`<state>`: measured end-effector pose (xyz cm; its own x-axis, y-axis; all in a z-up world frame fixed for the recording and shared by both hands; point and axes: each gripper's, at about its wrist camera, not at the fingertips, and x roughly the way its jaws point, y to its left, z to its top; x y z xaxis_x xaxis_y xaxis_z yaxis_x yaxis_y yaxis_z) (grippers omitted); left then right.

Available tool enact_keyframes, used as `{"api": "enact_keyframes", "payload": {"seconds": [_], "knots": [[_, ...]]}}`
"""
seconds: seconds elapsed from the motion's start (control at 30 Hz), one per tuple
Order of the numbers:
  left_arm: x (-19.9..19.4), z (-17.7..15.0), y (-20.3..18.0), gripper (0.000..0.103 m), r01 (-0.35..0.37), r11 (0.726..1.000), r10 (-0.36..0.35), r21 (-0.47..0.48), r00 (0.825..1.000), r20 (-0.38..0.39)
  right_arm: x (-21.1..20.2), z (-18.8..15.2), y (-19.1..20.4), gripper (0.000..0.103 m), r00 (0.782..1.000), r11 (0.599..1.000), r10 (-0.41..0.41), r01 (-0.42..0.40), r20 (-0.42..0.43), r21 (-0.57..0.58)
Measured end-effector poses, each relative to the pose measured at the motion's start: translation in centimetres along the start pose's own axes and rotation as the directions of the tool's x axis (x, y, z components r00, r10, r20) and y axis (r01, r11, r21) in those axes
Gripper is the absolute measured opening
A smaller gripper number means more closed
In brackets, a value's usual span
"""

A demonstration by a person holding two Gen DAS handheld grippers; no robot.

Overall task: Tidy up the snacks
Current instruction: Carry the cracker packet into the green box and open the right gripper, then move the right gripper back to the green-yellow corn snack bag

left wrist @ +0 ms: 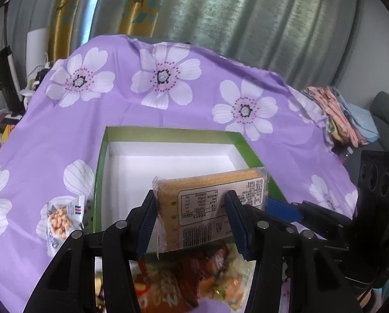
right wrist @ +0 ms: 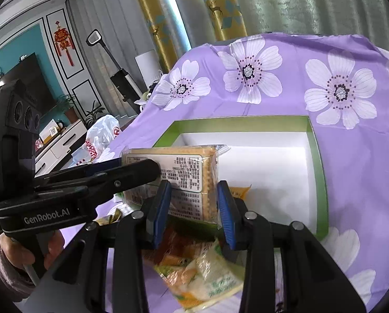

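My left gripper (left wrist: 190, 198) is shut on a clear-wrapped cracker pack (left wrist: 210, 198), held in the air at the near edge of an open green box (left wrist: 168, 130) with a white inside. The box sits on a purple flowered cloth (left wrist: 116, 120). In the right wrist view, my right gripper (right wrist: 193, 186) is shut on a second cracker pack (right wrist: 192, 206), just under the first pack (right wrist: 173, 167). The left gripper (right wrist: 152, 168) reaches in from the left there. The box (right wrist: 321, 182) holds nothing that I can see. The right gripper (left wrist: 285, 208) shows at the right of the left wrist view.
Loose snack packets (left wrist: 189, 281) (right wrist: 207, 281) lie on the cloth below both grippers. A small peanut packet (left wrist: 61, 219) lies left of the box. A white plastic bag (right wrist: 103, 135) sits at the cloth's left edge, and folded clothes (left wrist: 338, 114) at its right. A person's hand (right wrist: 12, 255) grips the left handle.
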<state>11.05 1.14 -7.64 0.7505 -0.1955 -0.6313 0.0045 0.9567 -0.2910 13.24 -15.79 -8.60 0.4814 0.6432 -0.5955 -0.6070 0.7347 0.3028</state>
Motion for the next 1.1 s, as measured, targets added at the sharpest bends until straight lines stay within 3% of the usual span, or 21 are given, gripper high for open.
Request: {"api": "enact_keyframes", "payload": {"seconds": [0.27,0.4,0.8,1.1], "knots": [[2.4,0.2,0.1,0.054,-0.024,1.000,0.024,0.003,0.998,-0.053,2.3,0.1,-1.2,0.041,0.999,0.999,-0.031,0.032,-0.040,0.029],[1.9,-0.2,-0.3,0.077,-0.026,0.999,0.027,0.024,0.998,-0.050,1.9,-0.4,-1.4,0.047,0.998,0.998,-0.041,0.043,-0.038,0.042],[-2.6,-1.1,-2.0,0.096,-0.046,0.996,0.048,0.079,0.999,-0.024,-4.3,-2.0,-0.4,0.064,0.994,0.993,-0.104,0.103,0.021,0.052],[-6.0,-3.3,-1.8,0.100,-0.032,0.999,0.033,0.019,0.997,-0.071,-9.4,-5.6,1.0,0.074,0.989,0.986,-0.146,0.143,0.026,0.081]]}}
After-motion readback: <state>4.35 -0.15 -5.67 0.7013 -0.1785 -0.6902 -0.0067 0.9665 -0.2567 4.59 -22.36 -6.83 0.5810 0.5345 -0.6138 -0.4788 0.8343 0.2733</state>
